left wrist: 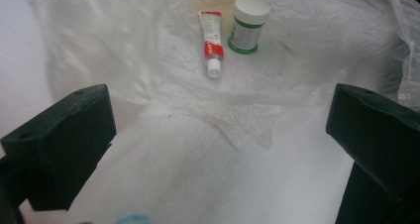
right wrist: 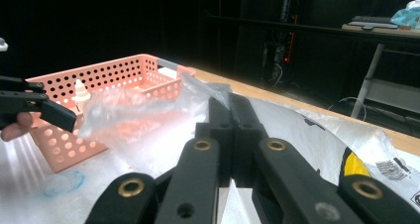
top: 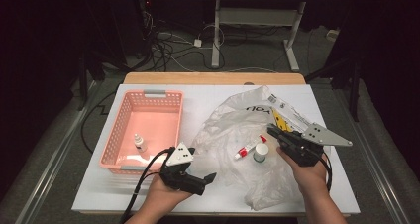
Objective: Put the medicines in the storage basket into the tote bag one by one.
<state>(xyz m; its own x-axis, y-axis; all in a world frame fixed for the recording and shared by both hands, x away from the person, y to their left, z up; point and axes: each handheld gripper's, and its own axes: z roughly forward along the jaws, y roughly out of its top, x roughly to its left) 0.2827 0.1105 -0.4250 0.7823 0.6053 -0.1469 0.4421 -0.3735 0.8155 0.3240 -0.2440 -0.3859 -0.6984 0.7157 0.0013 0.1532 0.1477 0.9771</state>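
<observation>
A clear plastic bag point(top: 233, 120) lies crumpled across the middle and right of the white table. On the bag's film rest a red and white tube point(top: 249, 147) and a white jar point(top: 260, 152) with a green band. In the left gripper view the tube point(left wrist: 211, 43) and jar point(left wrist: 247, 23) lie ahead of my left gripper point(left wrist: 218, 135), whose jaws stand wide open and empty. My left gripper point(top: 210, 177) hovers near the front edge, pointing right. My right gripper point(top: 273, 131) is shut on the bag's right edge, and the film point(right wrist: 133, 110) rises from its closed jaws point(right wrist: 230, 107).
A pink perforated basket point(top: 115, 135) stands at the left with a small white dropper bottle point(top: 140, 143) upright inside. A printed yellow and black label point(top: 282, 117) shows in the bag by the right gripper. A faint blue circle point(right wrist: 62, 183) is drawn on the table.
</observation>
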